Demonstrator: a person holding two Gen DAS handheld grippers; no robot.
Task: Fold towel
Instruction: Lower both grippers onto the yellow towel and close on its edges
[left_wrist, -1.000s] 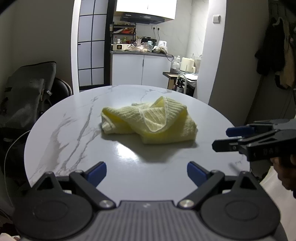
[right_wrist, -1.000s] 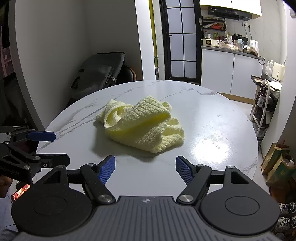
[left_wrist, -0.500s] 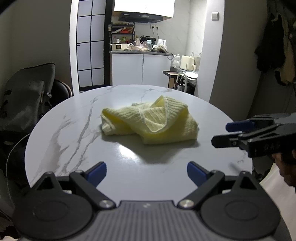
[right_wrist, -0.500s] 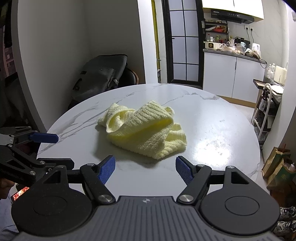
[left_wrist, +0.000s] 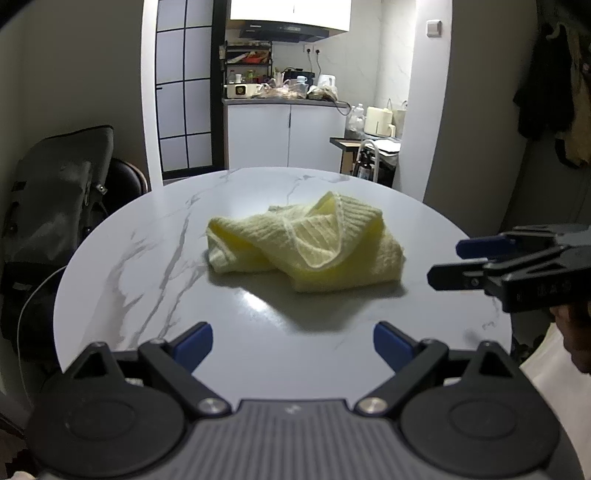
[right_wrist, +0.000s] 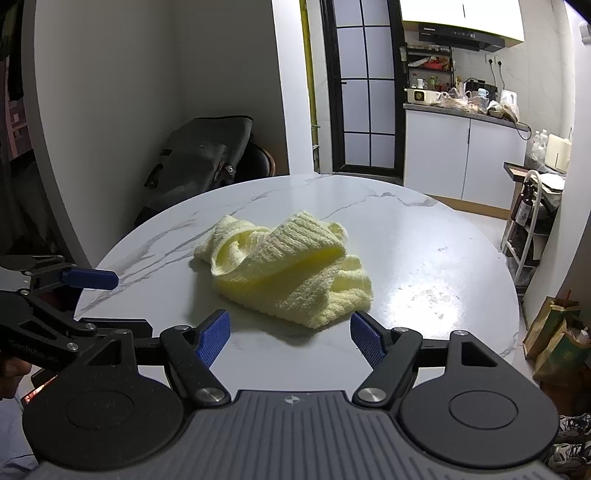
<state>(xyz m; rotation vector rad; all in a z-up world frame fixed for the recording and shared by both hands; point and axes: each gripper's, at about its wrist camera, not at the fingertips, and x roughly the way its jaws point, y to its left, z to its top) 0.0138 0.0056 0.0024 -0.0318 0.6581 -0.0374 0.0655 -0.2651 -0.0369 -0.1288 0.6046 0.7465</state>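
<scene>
A crumpled pale yellow towel (left_wrist: 306, 245) (right_wrist: 288, 273) lies in a heap near the middle of a round white marble table (left_wrist: 155, 258) (right_wrist: 424, 258). My left gripper (left_wrist: 293, 345) hovers open over the table's near edge, short of the towel, with nothing between its blue pads. My right gripper (right_wrist: 290, 338) is open too, its pads just in front of the towel's near edge and apart from it. Each gripper shows at the side of the other's view: the right gripper (left_wrist: 454, 262) and the left gripper (right_wrist: 122, 306).
A dark bag on a chair (left_wrist: 59, 206) (right_wrist: 199, 162) stands beyond the table's far left edge. A kitchen counter with clutter (left_wrist: 284, 99) sits behind. A rack (right_wrist: 532, 221) and paper bags (right_wrist: 554, 332) stand on the floor to the right. Part of a person (left_wrist: 576, 332) shows low right.
</scene>
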